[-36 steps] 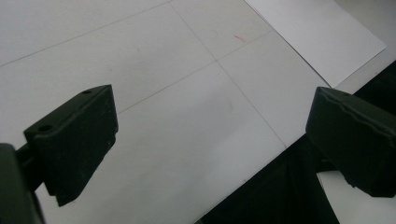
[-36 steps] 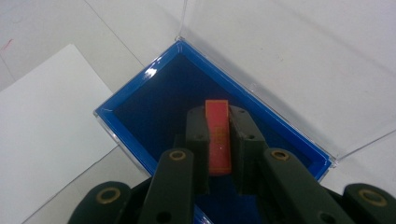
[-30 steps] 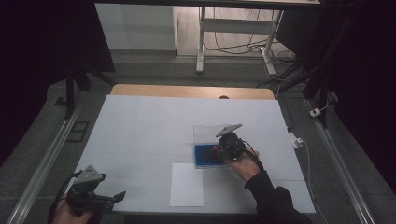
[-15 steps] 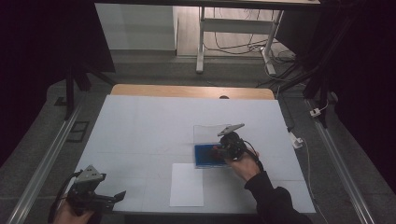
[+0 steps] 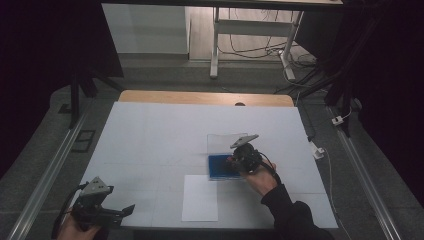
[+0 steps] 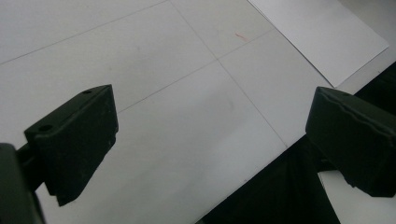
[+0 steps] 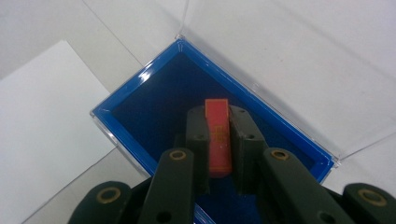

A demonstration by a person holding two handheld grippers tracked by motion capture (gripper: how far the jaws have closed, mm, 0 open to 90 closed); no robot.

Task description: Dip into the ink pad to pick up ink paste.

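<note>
A shallow blue box [image 7: 154, 107] lies open on the white table top, its clear lid [image 7: 280, 56] folded back on the far side. My right gripper [image 7: 218, 114] is shut on a thin red block [image 7: 218, 135] with gold print and holds it upright over the box's dark blue inside. From above, the right gripper [image 5: 239, 161] sits at the right edge of the blue box [image 5: 220, 167]. At the table's near left corner my left gripper [image 5: 127, 210] stands open, its jaws wide apart over bare table in the left gripper view [image 6: 212, 121].
A white sheet of paper [image 5: 200, 197] lies just in front of the box, near the table's front edge [image 5: 225, 229]. The same sheet [image 6: 322, 32] lies ahead of the left jaws. A wooden strip [image 5: 205, 97] runs along the far edge.
</note>
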